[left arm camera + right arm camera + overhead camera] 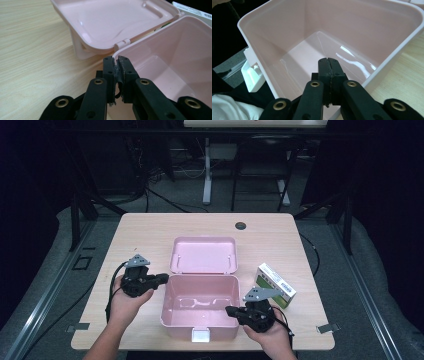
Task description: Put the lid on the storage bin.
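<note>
One pink box (200,307), one carton (275,285), two tools.

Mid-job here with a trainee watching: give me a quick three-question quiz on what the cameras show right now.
1. True or false: the pink box stands open with nothing inside it.
2. Which tongs sit at the box's rim on the side of the green and white carton: (a) left tongs or (b) right tongs?
3. Fill in: the lid lies folded back on the ____ side of the box, away from the person.

Key
1. True; the base is bare pink plastic.
2. b; the carton lies on the table just beyond the person's right hand.
3. Far.
</note>
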Demonstrator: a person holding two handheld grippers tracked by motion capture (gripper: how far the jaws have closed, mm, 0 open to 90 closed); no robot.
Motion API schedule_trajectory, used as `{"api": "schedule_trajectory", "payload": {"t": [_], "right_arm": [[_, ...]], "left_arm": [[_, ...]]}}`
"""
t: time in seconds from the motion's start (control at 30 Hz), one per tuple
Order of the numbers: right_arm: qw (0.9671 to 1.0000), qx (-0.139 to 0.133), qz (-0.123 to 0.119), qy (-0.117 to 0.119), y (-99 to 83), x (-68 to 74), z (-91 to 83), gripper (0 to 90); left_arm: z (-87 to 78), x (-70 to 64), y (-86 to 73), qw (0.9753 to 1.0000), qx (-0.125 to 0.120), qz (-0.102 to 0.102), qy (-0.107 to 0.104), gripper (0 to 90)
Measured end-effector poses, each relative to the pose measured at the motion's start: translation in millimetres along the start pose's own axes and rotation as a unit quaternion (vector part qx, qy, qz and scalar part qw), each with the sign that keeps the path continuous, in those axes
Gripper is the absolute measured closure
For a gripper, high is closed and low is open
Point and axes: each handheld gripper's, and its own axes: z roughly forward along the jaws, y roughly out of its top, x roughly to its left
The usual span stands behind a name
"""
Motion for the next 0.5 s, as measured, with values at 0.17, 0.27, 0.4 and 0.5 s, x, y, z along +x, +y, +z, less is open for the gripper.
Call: {"api": "schedule_trajectory", "payload": {"t": [0.17, 0.27, 0.4, 0.5], "right_arm": [[1.0000, -0.001, 0.000, 0.000, 0.0, -0.2, -0.1, 89.9], [1.0000, -0.001, 0.002, 0.002, -0.1, -0.5, -0.1, 89.9], [1.0000, -0.001, 0.002, 0.002, -0.2, -0.3, -0.2, 89.5], [1.0000, -0.002, 0.000, 0.002, -0.2, 0.6, -0.3, 87.5]], "left_arm": [[0.0, 1.3, -1.0, 1.0000, -0.002, -0.004, -0.005, 84.6], [0.6, 2.6, -1.5, 0.9999, -0.006, -0.008, -0.009, 84.7], [0.6, 2.4, -1.6, 0.9999, -0.007, -0.006, -0.008, 84.8], [0.5, 2.7, -2.9, 0.9998, -0.012, -0.010, -0.007, 84.6]]}}
